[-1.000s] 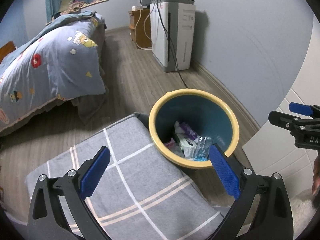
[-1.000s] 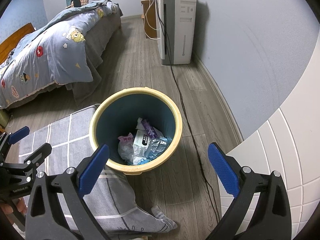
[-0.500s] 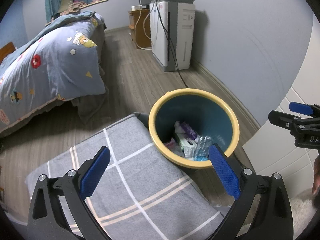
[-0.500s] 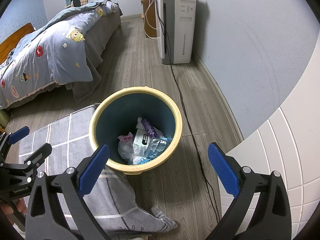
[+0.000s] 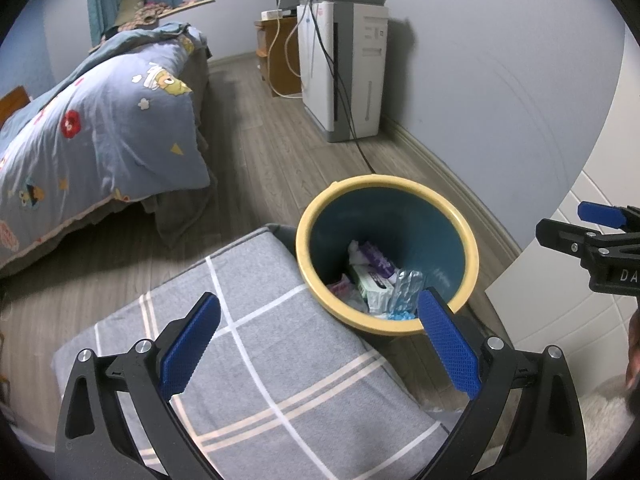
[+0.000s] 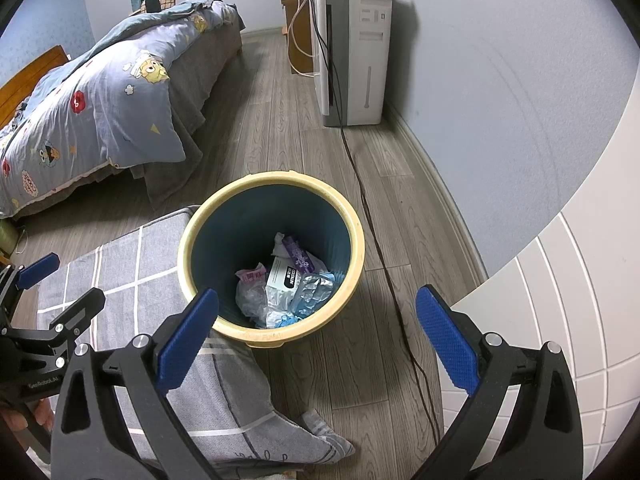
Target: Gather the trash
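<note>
A round bin with a yellow rim (image 5: 472,248) (image 6: 362,248) and teal inside stands on the wood floor. Trash (image 5: 378,280) (image 6: 286,286) lies at its bottom: crumpled plastic, a white packet, a purple wrapper. My left gripper (image 5: 320,340) is open and empty, held above the grey cushion just left of the bin. My right gripper (image 6: 318,328) is open and empty, held above the bin's near right side. The right gripper also shows at the right edge of the left wrist view (image 5: 588,228), and the left gripper at the left edge of the right wrist view (image 6: 52,284).
A grey checked cushion (image 5: 256,376) (image 6: 120,280) lies against the bin's left side. A bed with a blue quilt (image 5: 100,128) is at the left. A white air purifier (image 5: 352,72) stands by the wall, its cable (image 6: 384,268) running past the bin. A white tiled surface (image 6: 560,304) is at the right.
</note>
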`<state>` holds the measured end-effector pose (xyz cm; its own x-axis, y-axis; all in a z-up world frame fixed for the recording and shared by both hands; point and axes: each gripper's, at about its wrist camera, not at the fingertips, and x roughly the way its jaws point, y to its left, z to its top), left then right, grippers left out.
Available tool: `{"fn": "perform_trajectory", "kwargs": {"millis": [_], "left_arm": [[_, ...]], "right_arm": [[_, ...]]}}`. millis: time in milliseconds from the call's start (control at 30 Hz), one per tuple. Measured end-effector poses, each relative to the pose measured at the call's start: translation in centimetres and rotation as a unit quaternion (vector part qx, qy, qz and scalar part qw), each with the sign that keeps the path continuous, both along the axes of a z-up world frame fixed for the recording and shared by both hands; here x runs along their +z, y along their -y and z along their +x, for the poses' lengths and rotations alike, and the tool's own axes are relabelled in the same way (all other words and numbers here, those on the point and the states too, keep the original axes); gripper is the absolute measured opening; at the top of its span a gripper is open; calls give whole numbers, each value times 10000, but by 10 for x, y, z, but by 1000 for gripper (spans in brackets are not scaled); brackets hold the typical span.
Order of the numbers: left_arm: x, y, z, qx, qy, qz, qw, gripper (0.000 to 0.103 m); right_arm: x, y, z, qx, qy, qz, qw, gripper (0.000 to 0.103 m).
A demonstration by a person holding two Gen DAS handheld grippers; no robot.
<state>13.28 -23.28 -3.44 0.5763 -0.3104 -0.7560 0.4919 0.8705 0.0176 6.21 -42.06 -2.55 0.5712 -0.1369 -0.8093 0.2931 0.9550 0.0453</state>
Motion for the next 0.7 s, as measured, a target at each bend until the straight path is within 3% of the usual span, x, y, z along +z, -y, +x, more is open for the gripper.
{"fn": "perform_trajectory", "kwargs": {"millis": [700], "left_arm": [[-1, -4, -3, -119, 31, 85, 9999, 98]], "right_arm": [[-3, -1, 1, -13, -56, 19, 10000, 97]]}}
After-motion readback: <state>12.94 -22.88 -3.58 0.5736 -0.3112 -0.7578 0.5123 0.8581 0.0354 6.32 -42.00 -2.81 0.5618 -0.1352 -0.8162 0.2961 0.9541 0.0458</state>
